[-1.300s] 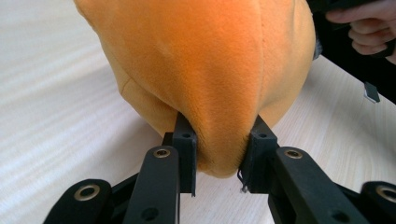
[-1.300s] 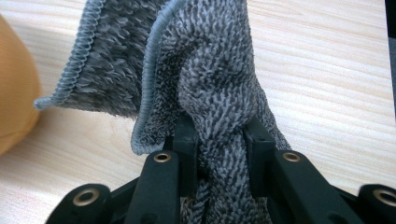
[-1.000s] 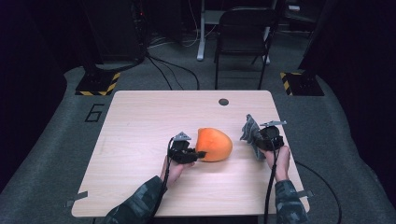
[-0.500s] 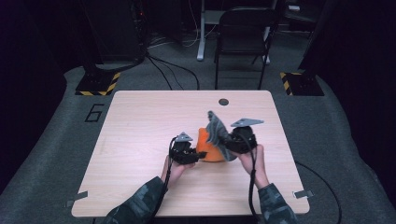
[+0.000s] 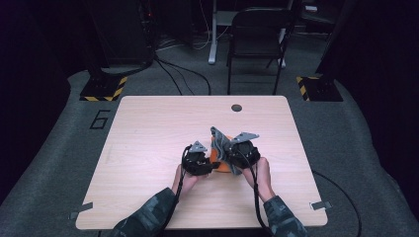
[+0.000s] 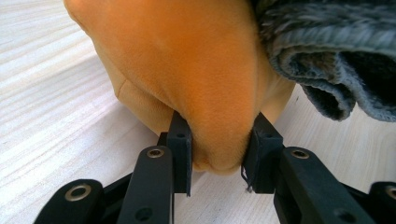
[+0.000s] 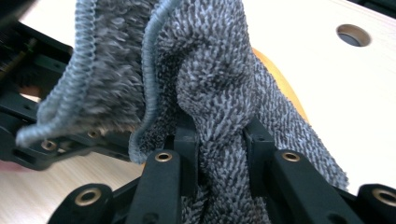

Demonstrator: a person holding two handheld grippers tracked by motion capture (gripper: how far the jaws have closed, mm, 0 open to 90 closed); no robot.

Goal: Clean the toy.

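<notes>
A single pale wooden rectangular table (image 5: 148, 148) is standing on grey carpet, with one round cable hole (image 5: 236, 107) near its far edge. Beyond it, in a dark room, one black folding chair (image 5: 257, 44) is standing, and two yellow-and-black striped floor plates (image 5: 104, 89) are lying at either side, with cables trailing between them.

On the table, near the middle and towards the person's side, one soft orange rounded plush object (image 6: 187, 70) is lying. From above it is largely hidden under the cloth and the two tools, so its full shape is hard to make out.

One grey fuzzy terry cloth (image 7: 210, 84) is draping over the orange object's right side; its lower end is cut off in the right gripper view.

Two grippers are working here. The left gripper (image 6: 218, 156) is pinching a fold at the near edge of the orange object, its pads pressing into the plush. The right gripper (image 7: 220, 154) is clenching a bunched twist of the grey cloth.

Two camouflage-patterned sleeves are coming in from the bottom edge, cut off at the forearms.
</notes>
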